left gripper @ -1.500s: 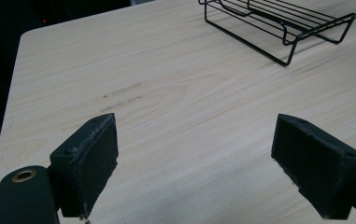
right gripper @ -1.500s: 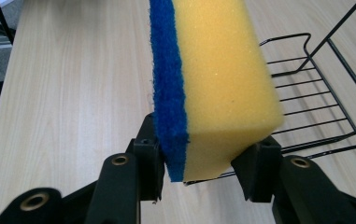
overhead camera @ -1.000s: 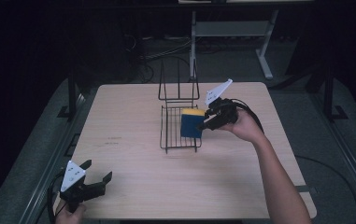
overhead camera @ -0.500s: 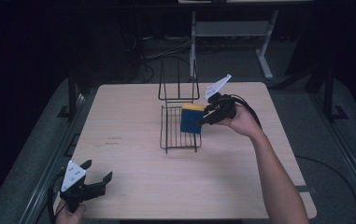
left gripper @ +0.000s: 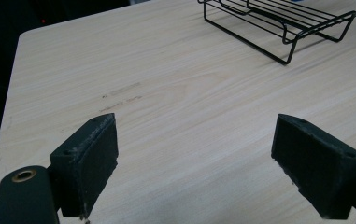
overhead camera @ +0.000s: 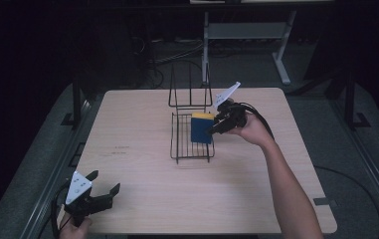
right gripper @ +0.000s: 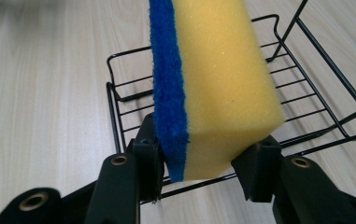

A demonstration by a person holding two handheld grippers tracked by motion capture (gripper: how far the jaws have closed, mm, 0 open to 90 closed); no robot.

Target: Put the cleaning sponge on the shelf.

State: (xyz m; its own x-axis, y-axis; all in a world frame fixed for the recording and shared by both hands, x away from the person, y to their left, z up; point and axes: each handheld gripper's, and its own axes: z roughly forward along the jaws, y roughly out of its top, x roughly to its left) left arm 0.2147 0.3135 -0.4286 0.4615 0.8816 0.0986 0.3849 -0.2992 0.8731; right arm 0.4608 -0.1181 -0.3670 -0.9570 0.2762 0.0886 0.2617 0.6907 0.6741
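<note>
The right gripper (overhead camera: 216,128) has the sponge (overhead camera: 202,128) clamped between its jaws, one pad on the blue scouring face, the other on the yellow foam side. In the right gripper view the sponge (right gripper: 213,84) stands up out of the jaws, blue layer on the left, yellow body on the right, and the black wire rack (right gripper: 306,88) spreads out right behind and below it. From the high view, the sponge sits over the rack (overhead camera: 189,144), toward its right side, blue face turned to the camera with a yellow strip along the top. Whether its lower edge touches the wires is hard to say from this angle; it looks very close.

Down at the near left corner of the table (overhead camera: 142,114), the left gripper (overhead camera: 102,193) hovers with its jaws spread wide and nothing between them. The left gripper view shows bare wood between its pads (left gripper: 91,154), and the rack (left gripper: 283,28) well apart.
</note>
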